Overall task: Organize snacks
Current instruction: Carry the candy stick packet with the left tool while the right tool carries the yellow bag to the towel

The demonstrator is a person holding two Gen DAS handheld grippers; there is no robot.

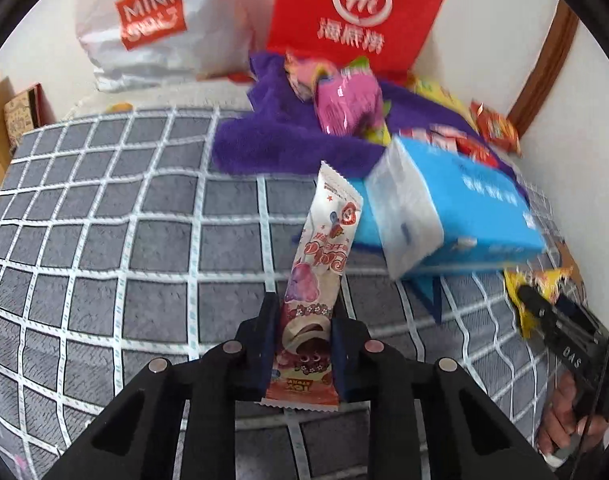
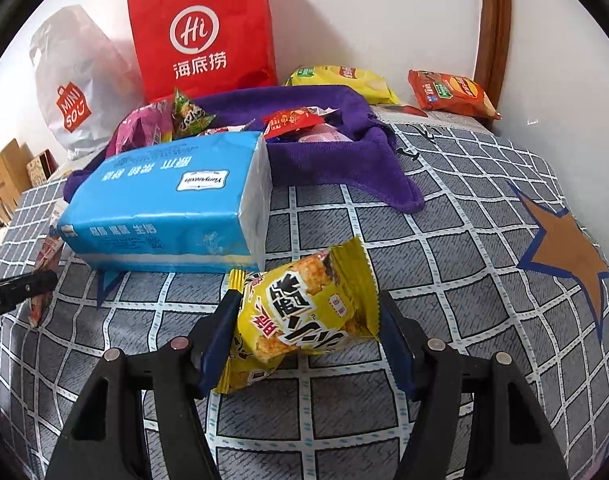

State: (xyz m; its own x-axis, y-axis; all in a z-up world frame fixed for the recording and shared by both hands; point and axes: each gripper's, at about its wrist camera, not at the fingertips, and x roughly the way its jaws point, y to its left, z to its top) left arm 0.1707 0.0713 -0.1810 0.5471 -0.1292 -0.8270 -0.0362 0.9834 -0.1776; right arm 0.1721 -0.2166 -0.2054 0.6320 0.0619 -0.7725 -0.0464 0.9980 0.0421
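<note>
My left gripper (image 1: 302,312) is shut on a long pink and white snack bar wrapper (image 1: 324,248), held upright above the checked bedcover. My right gripper (image 2: 308,308) is shut on a yellow snack packet (image 2: 304,312), held above the cover in front of a blue tissue pack (image 2: 168,204). A purple towel (image 2: 332,160) behind the tissue pack holds several snacks, among them a pink packet (image 1: 348,100) and a red packet (image 2: 292,120). The right gripper (image 1: 544,308) shows at the right edge of the left wrist view, with the yellow packet.
A red paper bag (image 2: 200,28) and a white plastic bag (image 2: 72,80) stand against the wall. A yellow chip bag (image 2: 344,78) and a red chip bag (image 2: 450,92) lie at the back right. The grey checked cover (image 1: 104,220) fills the left side.
</note>
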